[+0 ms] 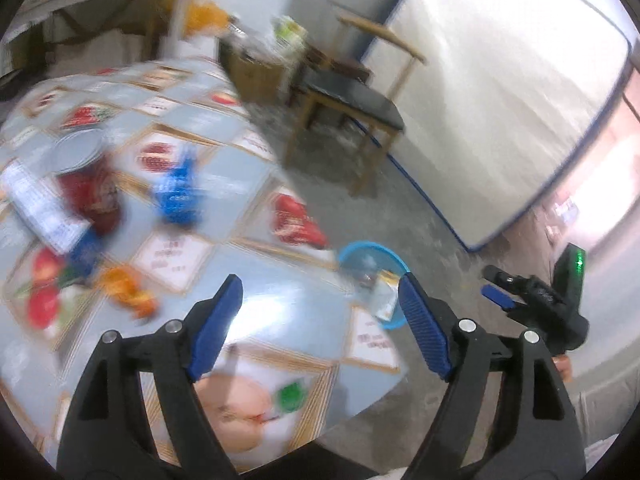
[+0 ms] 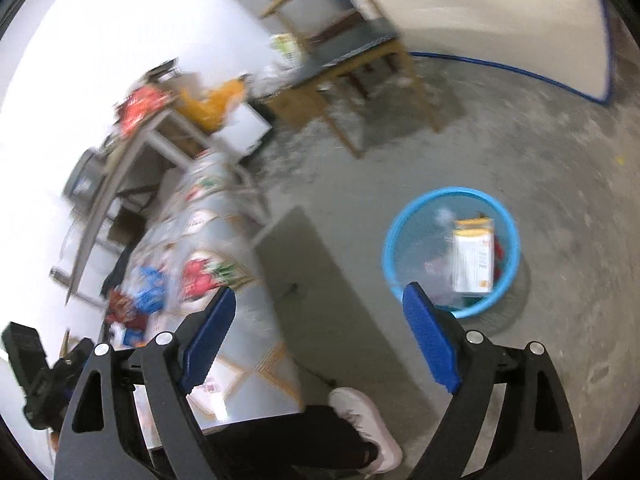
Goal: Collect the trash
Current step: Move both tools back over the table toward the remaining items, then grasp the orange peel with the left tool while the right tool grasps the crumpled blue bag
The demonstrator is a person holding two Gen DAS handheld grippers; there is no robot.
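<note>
My left gripper (image 1: 320, 320) hangs open and empty over the near edge of a table with a patterned cloth (image 1: 256, 312). On the cloth lie a red can with a silver lid (image 1: 86, 176), a crumpled blue wrapper (image 1: 178, 192), a white and blue box (image 1: 44, 204) and an orange wrapper (image 1: 128, 290). A blue basket (image 1: 372, 246) stands on the floor past the table edge. My right gripper (image 2: 320, 320) is open with nothing between its pads, high above the floor. Beyond its right finger the blue basket (image 2: 390, 248) holds a white and yellow carton (image 2: 472, 260) and other scraps.
A wooden chair with a dark seat (image 1: 352, 108) stands behind the table, next to a large white panel with a blue edge (image 1: 500, 100). A cluttered shelf (image 2: 152, 120) lines the wall. A person's white shoe (image 2: 364, 420) is by the table corner. Both views are motion-blurred.
</note>
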